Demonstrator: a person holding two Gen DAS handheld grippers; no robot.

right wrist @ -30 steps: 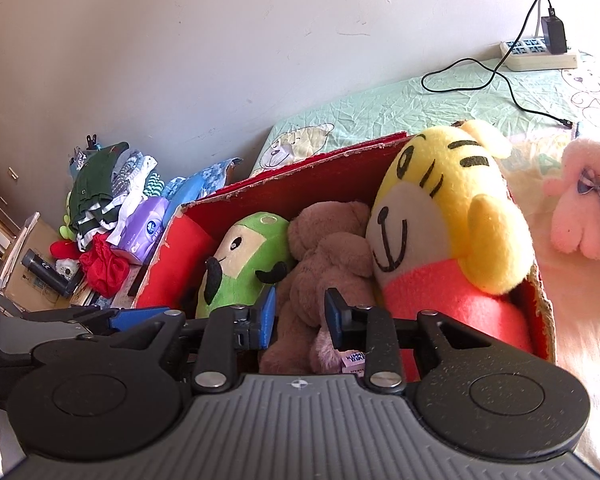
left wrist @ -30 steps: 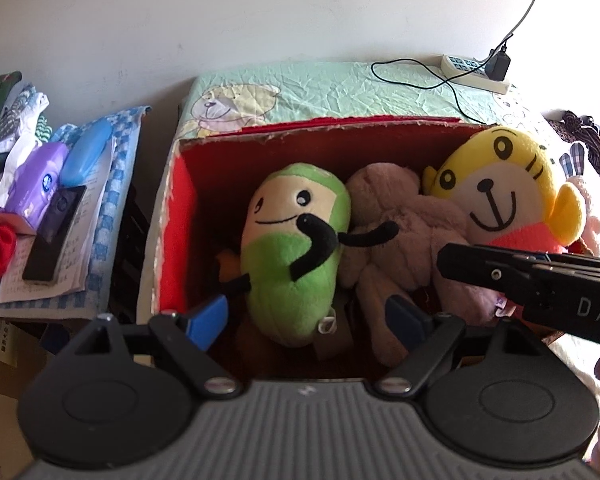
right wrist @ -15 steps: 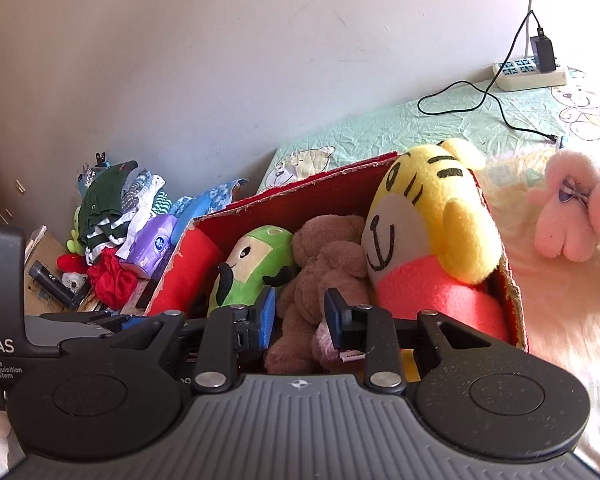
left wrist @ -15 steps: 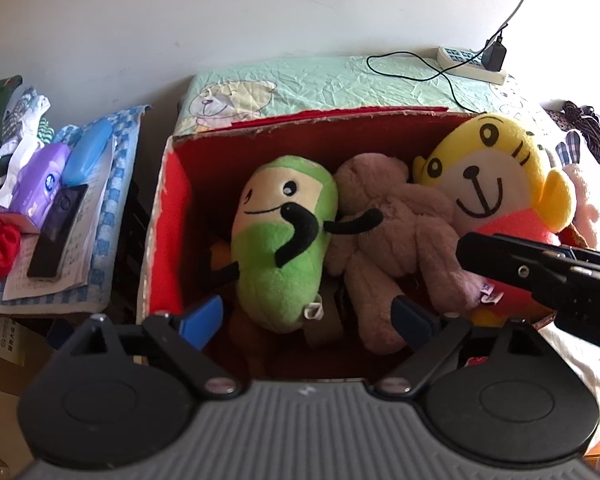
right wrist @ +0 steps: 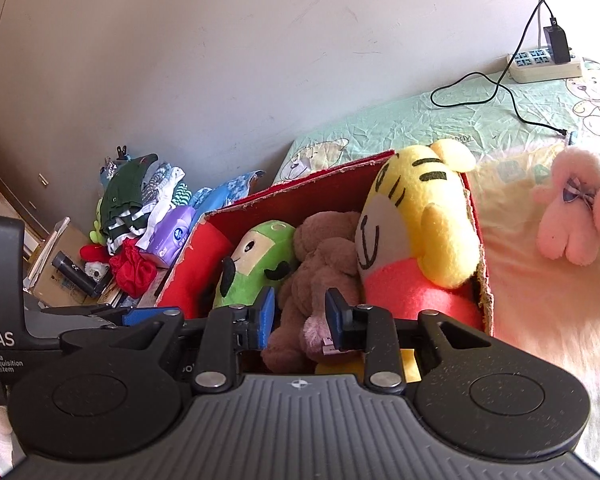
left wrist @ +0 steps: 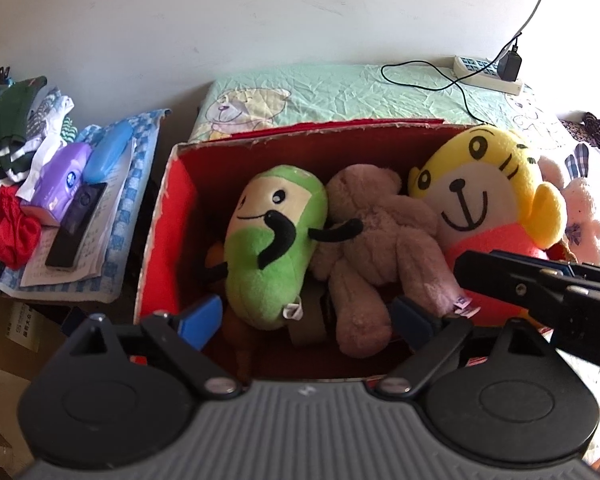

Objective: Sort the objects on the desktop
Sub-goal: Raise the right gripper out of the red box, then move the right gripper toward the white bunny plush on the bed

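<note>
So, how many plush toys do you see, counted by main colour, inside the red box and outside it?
Green plush, in the red box: 1
Brown bear, in box: 1
Yellow tiger, in box: 1
Pink rabbit, outside on the bed: 1
Total: 4

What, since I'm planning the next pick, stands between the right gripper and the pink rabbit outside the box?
The yellow tiger plush and the red box's right wall lie between the right gripper, fingers open over the brown bear, and the pink rabbit. Lifting over them looks possible.
</note>
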